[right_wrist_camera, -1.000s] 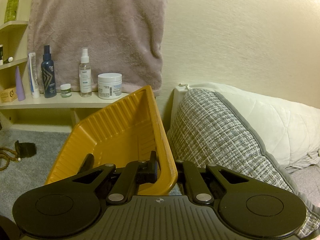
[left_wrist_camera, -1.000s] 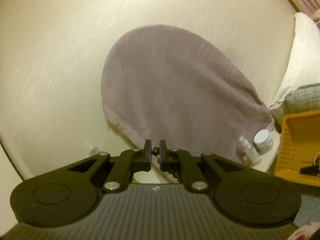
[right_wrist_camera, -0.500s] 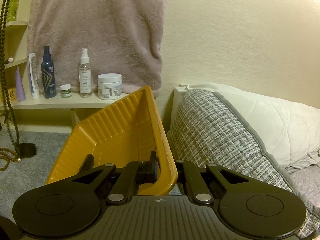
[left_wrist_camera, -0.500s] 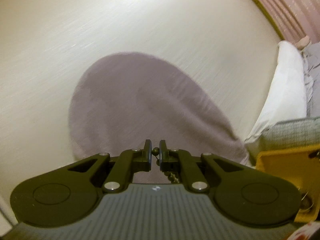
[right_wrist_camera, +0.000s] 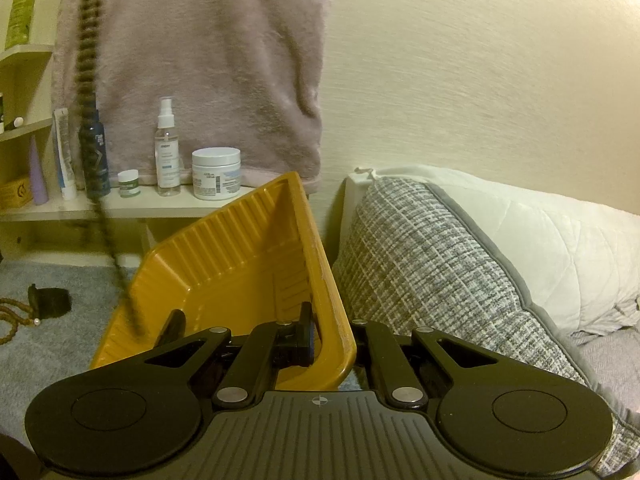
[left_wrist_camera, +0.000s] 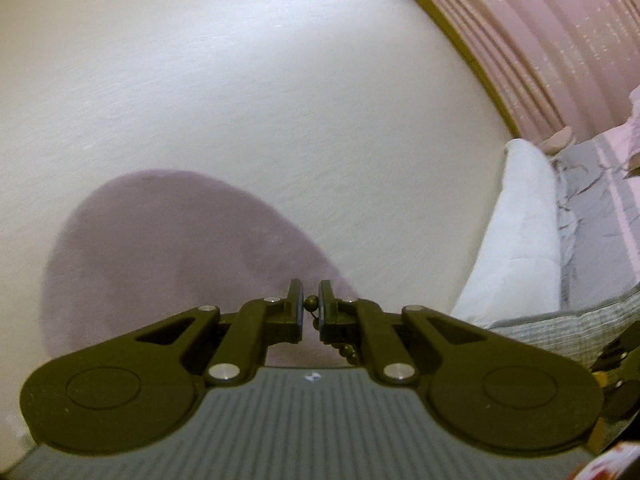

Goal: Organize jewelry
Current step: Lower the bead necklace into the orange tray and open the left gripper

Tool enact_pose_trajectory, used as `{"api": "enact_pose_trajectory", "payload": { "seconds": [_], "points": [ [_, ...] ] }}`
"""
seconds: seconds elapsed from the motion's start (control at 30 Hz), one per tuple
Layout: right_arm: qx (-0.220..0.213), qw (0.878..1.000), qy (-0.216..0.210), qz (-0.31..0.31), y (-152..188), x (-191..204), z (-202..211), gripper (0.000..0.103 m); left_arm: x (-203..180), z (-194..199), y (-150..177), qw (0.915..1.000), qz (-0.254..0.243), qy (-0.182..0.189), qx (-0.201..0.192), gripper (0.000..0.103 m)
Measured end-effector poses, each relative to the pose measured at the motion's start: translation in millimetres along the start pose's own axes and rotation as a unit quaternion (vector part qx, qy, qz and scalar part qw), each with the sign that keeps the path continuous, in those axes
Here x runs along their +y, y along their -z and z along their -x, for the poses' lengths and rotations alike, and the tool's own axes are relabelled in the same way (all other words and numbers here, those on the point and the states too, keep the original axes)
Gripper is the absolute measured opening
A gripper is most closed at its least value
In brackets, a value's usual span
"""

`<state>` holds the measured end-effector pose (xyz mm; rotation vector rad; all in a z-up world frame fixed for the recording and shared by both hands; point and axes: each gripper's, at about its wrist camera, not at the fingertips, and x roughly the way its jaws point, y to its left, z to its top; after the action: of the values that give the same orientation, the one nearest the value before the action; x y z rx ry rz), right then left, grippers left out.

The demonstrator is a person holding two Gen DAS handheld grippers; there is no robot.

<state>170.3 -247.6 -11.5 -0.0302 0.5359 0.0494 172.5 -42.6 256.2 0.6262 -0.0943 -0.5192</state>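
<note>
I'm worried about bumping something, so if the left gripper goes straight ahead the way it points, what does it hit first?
Probably the mauve towel hanging on the wall; nothing shows between it and the left gripper, shut on the bead necklace. Depth is hard to judge.

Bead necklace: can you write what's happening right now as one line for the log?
left gripper: shut on bead necklace | necklace: dangling into yellow tray | right gripper: shut on tray rim, tray tilted | second necklace: on carpet
</note>
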Motion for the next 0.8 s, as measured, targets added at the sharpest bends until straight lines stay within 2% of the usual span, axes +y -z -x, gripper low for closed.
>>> {"api": "enact_pose_trajectory", "payload": {
  "seconds": [0.2, 0.4, 0.8],
  "points": [
    [0.0, 1.0, 0.0, 0.0, 0.1, 0.0, -0.1, 0.006, -29.8, -32.2, 9.6, 0.9977, 0.004, 0.062, 0.028, 0.006],
    [0.0, 1.0, 0.0, -0.001, 0.8, -0.4, -0.2, 0.006, -57.5, -66.2, 34.5, 0.991, 0.011, 0.112, 0.073, 0.006],
    [0.0, 1.0, 0.0, 0.0, 3.7, -1.7, 0.0, 0.006, -88.5, -91.6, 89.0, 0.9744, 0.04, 0.166, 0.146, 0.006]
  ]
}}
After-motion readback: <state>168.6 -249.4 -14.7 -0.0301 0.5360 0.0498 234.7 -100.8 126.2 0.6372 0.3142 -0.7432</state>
